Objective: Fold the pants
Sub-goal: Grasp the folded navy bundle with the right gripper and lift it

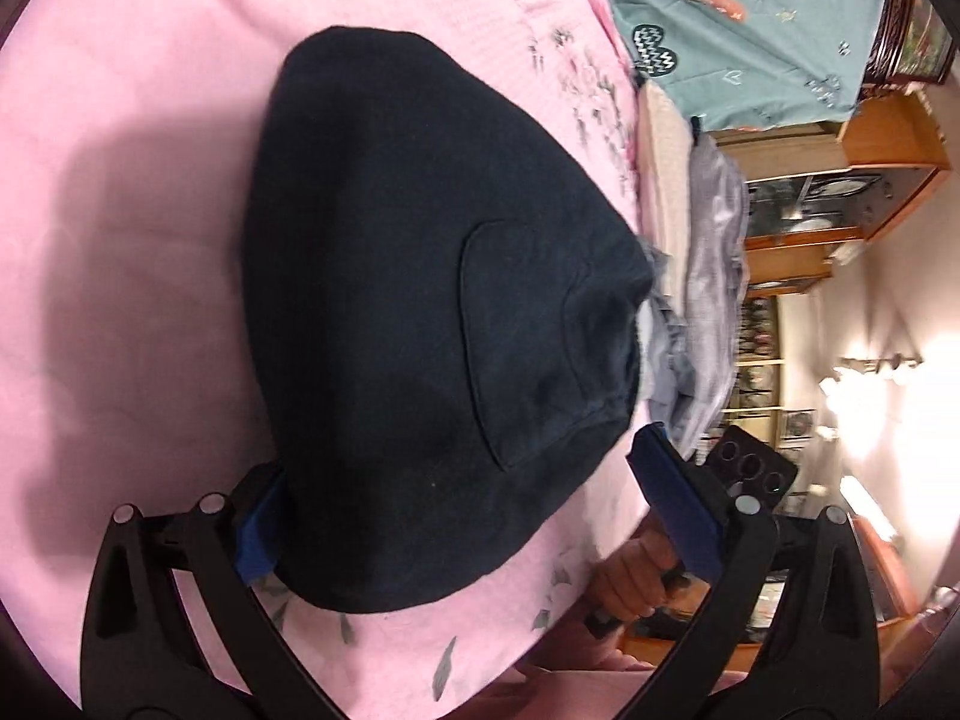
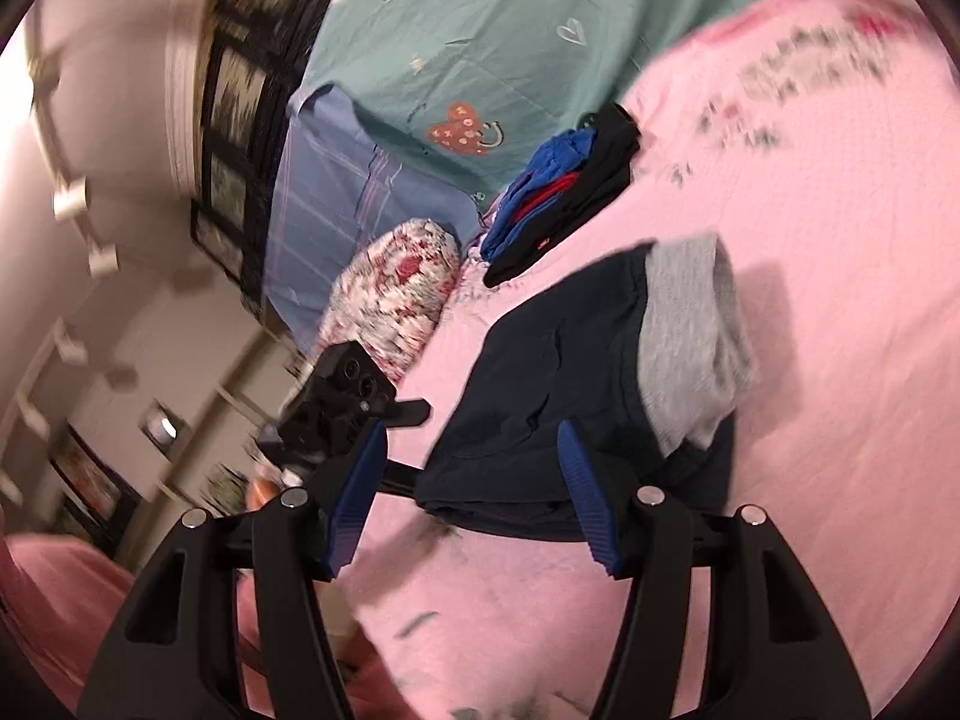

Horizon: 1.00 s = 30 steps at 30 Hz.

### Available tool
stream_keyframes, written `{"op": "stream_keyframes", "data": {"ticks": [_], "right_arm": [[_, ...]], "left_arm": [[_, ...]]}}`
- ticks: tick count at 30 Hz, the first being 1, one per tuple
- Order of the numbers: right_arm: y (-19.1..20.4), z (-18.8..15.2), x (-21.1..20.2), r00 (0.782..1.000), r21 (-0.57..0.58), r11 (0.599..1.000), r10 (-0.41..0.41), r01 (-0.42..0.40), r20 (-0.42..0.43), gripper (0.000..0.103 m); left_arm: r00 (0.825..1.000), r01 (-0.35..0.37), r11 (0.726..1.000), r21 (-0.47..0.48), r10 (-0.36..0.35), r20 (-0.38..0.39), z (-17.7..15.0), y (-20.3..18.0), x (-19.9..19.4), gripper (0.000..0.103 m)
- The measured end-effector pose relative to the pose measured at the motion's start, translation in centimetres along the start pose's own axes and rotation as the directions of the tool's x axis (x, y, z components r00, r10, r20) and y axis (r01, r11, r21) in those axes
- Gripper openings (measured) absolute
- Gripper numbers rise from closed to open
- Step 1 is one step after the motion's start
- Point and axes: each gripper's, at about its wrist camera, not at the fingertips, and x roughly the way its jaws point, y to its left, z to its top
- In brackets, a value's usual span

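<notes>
Both claws, left (image 1: 480, 510) and right (image 2: 474, 492), gape over one folded navy pants (image 1: 420, 312), seemingly ungripped, on one pink bedsheet (image 1: 120, 240).

Folded navy pants (image 1: 420, 324) on pink sheet (image 1: 120, 240); left tongs (image 1: 474, 510) spread wide astride.
</notes>
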Motion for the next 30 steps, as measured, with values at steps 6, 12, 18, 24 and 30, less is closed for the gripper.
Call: {"op": "stream_keyframes", "data": {"ticks": [6, 12, 18, 24, 30], "right_arm": [[-2.5, 5.9, -2.3, 0.992, 0.01, 0.992, -0.126, 0.126, -0.013, 0.08], [-11.2, 9.0, 2.7, 0.932, 0.338, 0.919, -0.075, 0.203, -0.356, 0.081], [-12.5, 9.6, 6.2, 0.856, 0.289, 0.923, -0.075, 0.254, -0.511, 0.081], [-12.3, 10.0, 9.6, 0.836, 0.29, 0.946, 0.04, 0.144, -0.548, 0.084], [-10.3, 9.6, 11.5, 0.844, 0.159, 0.979, -0.021, 0.126, -0.536, 0.083]], "left_arm": [[0.999, -0.029, 0.995, 0.098, 0.032, -0.021, -0.1, -1.3, 0.8, 0.101], [1.0, -0.007, 0.997, 0.083, 0.008, -0.018, 0.0, -1.3, 0.9, 0.101], [1.0, -0.007, 0.996, 0.084, 0.009, -0.021, 0.0, -1.3, 0.9, 0.101], [0.999, -0.006, 0.994, 0.105, 0.011, -0.042, 0.2, -0.9, 0.8, 0.101], [1.0, -0.011, 0.989, 0.147, 0.014, -0.026, -0.1, -1.1, 0.8, 0.101]]}}
